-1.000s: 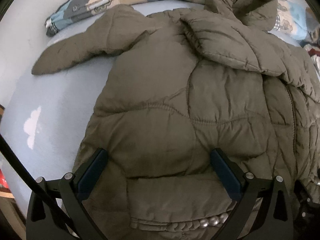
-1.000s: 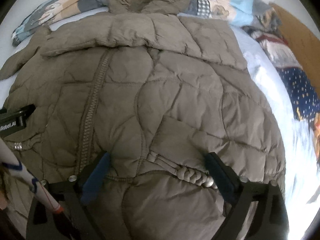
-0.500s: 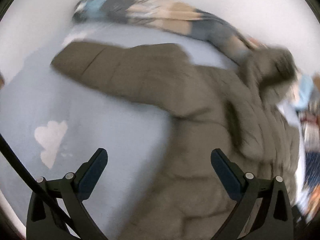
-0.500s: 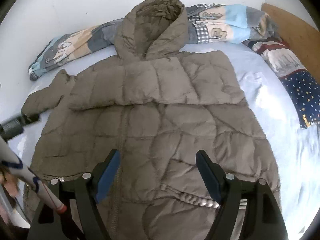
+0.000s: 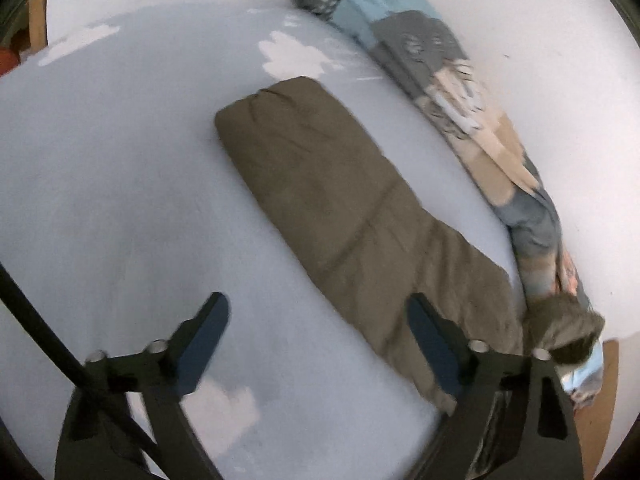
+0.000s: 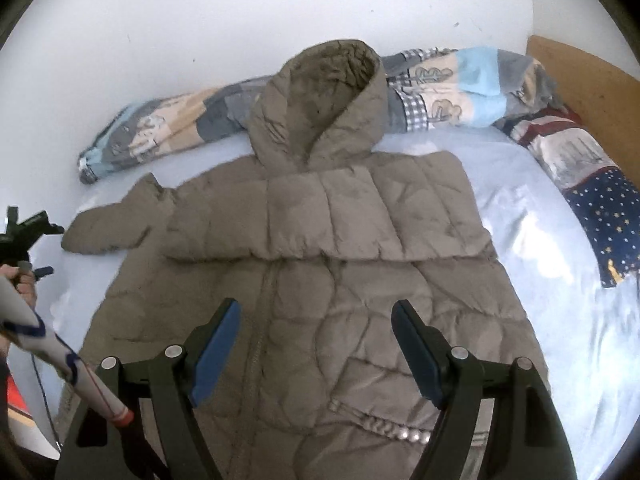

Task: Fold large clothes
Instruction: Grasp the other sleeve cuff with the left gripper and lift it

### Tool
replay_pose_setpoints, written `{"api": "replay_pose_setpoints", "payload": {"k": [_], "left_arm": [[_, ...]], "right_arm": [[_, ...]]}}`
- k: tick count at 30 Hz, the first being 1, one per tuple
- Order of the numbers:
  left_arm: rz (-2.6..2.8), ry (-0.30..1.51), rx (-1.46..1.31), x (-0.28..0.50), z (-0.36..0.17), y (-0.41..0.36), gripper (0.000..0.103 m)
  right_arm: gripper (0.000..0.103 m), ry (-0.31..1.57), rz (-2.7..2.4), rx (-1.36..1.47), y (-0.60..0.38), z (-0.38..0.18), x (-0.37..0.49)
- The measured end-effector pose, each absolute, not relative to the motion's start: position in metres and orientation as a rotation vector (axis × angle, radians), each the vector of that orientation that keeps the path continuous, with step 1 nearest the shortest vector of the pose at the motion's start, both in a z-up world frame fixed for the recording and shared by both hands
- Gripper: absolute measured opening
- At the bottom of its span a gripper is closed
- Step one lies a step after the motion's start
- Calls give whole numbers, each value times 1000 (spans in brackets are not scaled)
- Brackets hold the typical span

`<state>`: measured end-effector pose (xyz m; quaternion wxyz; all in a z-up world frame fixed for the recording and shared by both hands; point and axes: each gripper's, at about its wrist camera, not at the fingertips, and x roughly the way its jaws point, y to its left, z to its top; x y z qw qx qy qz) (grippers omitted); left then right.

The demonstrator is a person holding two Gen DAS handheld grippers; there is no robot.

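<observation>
the pale blue bed (image 6: 532, 248) has open sheet left of the coat's outstretched sleeve (image 5: 340, 208) and along its right side, with a patchwork blanket (image 6: 440, 92) bunched against the wall. the olive hooded coat (image 6: 320, 300) lies flat, front up, its hem cut off below the frame. the right claw (image 6: 316, 350) hovers spread over its lower front; the left claw (image 5: 316, 346), spread and blurred, hangs beside the sleeve.

Counted on the bed (image 6: 520, 216): one olive quilted jacket (image 6: 320, 280), with one hood (image 6: 324, 100) and one sleeve (image 5: 340, 208) spread out sideways; one patchwork blanket (image 6: 460, 88); one star-print pillow (image 6: 600, 200). Hand-held grippers: two, left hand-held gripper (image 5: 316, 344) and right hand-held gripper (image 6: 316, 340).
</observation>
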<state>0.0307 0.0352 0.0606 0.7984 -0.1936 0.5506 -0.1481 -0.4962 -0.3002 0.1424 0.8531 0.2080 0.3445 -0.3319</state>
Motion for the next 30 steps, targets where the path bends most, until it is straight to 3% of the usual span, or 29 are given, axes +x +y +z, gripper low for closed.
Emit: {"api": "replay_pose_setpoints", "payload": {"k": [7, 16, 18, 22, 24, 25, 27, 30], "left_arm": [[-248, 1175, -453, 90, 41, 51, 76], [-220, 1115, -522, 118, 25, 47, 76], [-206, 1094, -502, 115, 24, 38, 86], [-179, 1058, -395, 114, 26, 19, 86], [-154, 1031, -375, 113, 28, 20, 57], [-151, 1027, -390, 115, 28, 22, 51], [-167, 1017, -453, 116, 28, 32, 27], [-202, 1003, -523, 116, 32, 44, 21]], "right_arm": [[80, 793, -683, 512, -310, 120, -493], [80, 703, -734, 490, -348, 128, -493], [76, 701, -776, 534, -370, 117, -495], [68, 748, -815, 585, -391, 97, -493], [68, 773, -830, 583, -391, 94, -491], [68, 777, -827, 577, -390, 93, -489], [68, 792, -828, 546, -386, 94, -486], [68, 805, -830, 526, -383, 93, -484]]}}
